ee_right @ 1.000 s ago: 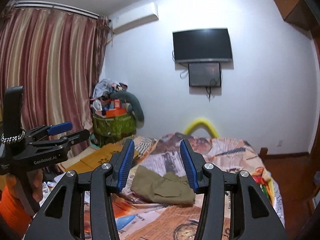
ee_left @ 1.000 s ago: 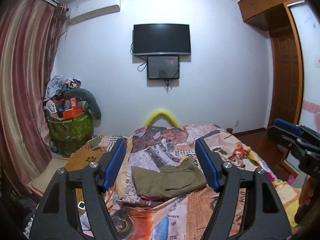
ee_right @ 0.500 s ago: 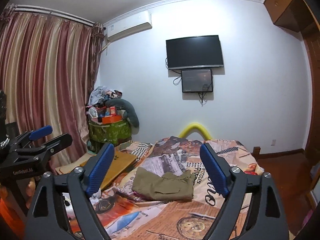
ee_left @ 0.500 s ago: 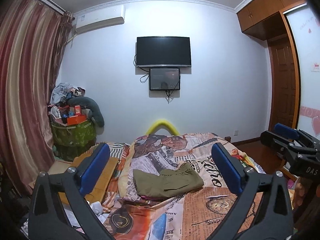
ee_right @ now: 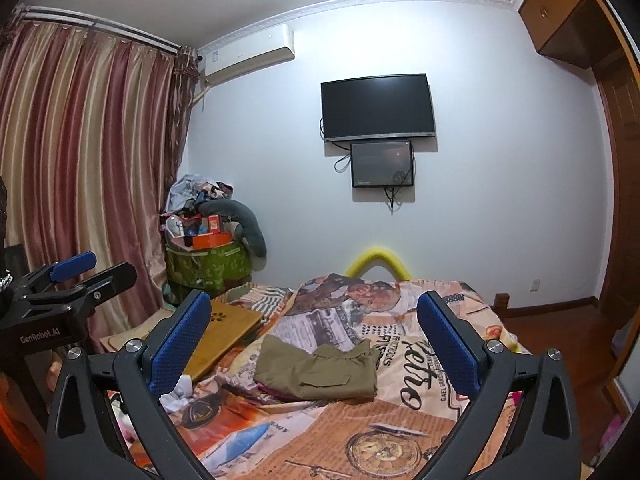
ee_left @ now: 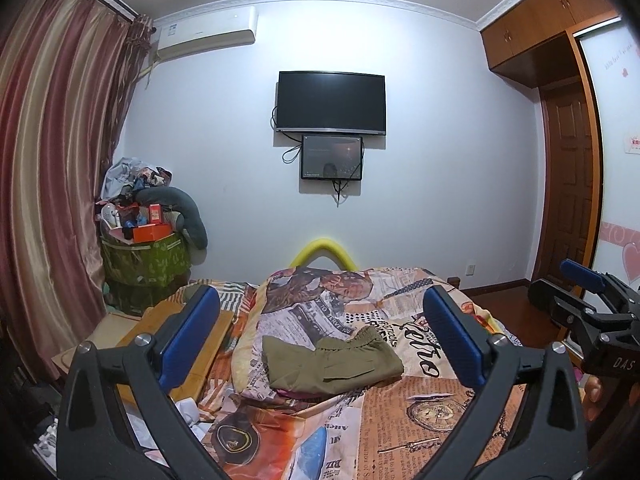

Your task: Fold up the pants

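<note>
Now, left gripper (ee_left: 320, 334): two black arms with blue pads are seen spread as wide as they go; the jaws have just been opening, nothing is clamped or touched, and the bed shows through the gap.
Right gripper (ee_right: 314, 340): two black arms with blue pads are likewise set wide apart, having just been opening; nothing is held or touched.
Each gripper in the other's view: the right one is seen at the right edge of the left wrist frame (ee_left: 588, 320), the left one at the left edge of the right wrist frame (ee_right: 64, 288).
Pants: one pair of olive-green cloth pants (ee_left: 332, 362) is laid folded into a flat packet at the lower centre of both frames, well apart from the pads, elastic waistband toward the right.
Bedspread: one orange newspaper-print cover (ee_left: 400, 416) is spread under the pants.
Screens: two are counted on the white wall, one large black television (ee_left: 331, 103) and one smaller dark monitor (ee_left: 331, 158) just beneath it.
Air conditioner: one white unit (ee_left: 206, 32), upper left.
</note>
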The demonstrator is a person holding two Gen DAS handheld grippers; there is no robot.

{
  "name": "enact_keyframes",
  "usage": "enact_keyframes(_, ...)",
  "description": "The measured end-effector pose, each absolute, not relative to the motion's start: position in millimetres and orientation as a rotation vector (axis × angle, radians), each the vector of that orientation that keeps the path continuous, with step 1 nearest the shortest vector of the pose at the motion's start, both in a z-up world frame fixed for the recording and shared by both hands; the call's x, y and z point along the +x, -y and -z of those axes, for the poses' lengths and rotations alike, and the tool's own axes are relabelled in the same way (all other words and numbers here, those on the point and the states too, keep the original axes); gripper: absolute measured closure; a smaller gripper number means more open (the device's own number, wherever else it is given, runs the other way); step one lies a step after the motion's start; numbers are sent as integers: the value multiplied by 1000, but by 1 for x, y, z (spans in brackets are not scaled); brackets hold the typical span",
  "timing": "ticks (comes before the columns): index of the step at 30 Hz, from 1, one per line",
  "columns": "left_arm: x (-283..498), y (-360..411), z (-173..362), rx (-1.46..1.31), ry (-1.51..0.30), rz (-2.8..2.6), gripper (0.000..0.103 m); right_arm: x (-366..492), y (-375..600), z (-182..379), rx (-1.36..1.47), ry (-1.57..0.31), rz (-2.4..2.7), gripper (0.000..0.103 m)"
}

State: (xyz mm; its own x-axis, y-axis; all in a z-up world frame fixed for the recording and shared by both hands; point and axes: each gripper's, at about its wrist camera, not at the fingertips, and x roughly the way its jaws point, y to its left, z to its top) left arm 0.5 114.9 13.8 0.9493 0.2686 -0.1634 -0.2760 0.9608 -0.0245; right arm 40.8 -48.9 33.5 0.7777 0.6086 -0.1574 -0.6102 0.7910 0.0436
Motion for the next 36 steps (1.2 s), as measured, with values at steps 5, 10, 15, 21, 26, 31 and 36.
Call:
enact_keyframes(5,1,-114,-12,-45,-163,-276,0,41,49,-33,-9,-178,-663,1)
enact_keyframes(10,2,-114,-10,-44,-168,-263,0,40,51,-33,-9,-178,-662,1)
enact_keyframes(15,4,-111,-10,-26,-169,-260,0,42,51,-34,-4,-183,-656,1)
enact_keyframes(21,7,-110,-9,-25,-174,-245,0,44,52,-34,3,-193,-657,1)
enact_keyframes(26,7,-108,-8,-19,-176,-239,0,43,55,-33,7,-200,-659,1)
enact_keyframes(31,9,-106,-8,-13,-183,-231,0,42,56,-33,7,-201,-658,1)
enact_keyframes(36,9,-107,-7,-12,-185,-225,0,41,56,-34,5,-200,-650,1)
